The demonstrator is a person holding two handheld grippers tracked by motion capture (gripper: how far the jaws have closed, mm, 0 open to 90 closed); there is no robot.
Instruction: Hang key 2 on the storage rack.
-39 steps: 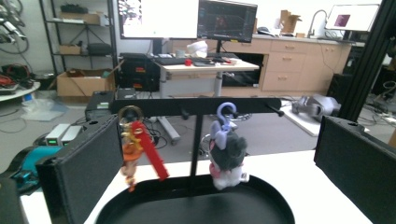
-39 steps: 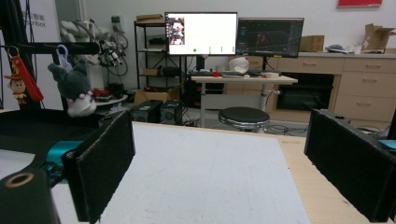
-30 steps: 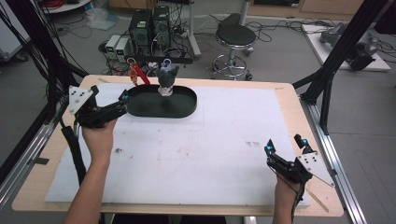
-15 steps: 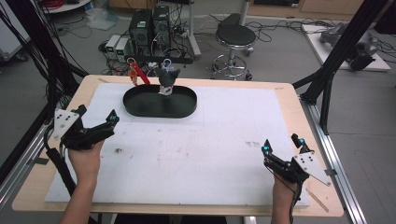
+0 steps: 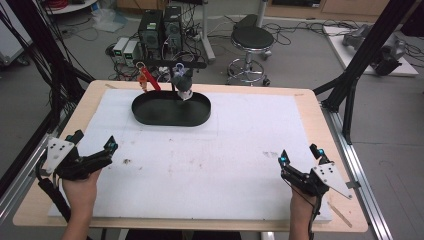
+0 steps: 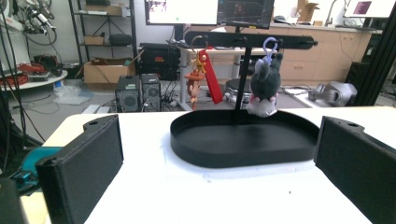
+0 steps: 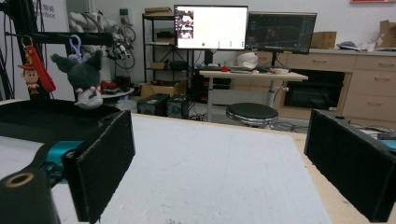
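Both tongs empty, jaws spread wide: left tongs [image 5: 92, 141] at the near left of the worktop [image 5: 240, 135], right tongs [image 5: 299, 153] at the near right. The grey plush keychain [image 5: 182, 82] and red figure keychain [image 5: 146, 79] hang from the stand's crossbar over the black oval tray [image 5: 170, 117], at the far side left of centre. Tray's long axis runs left-right; it lies far and rightward of the left tongs, probably the nearer pair.

Lab, monitors [image 7: 211, 27], computer towers [image 5: 161, 27], cables
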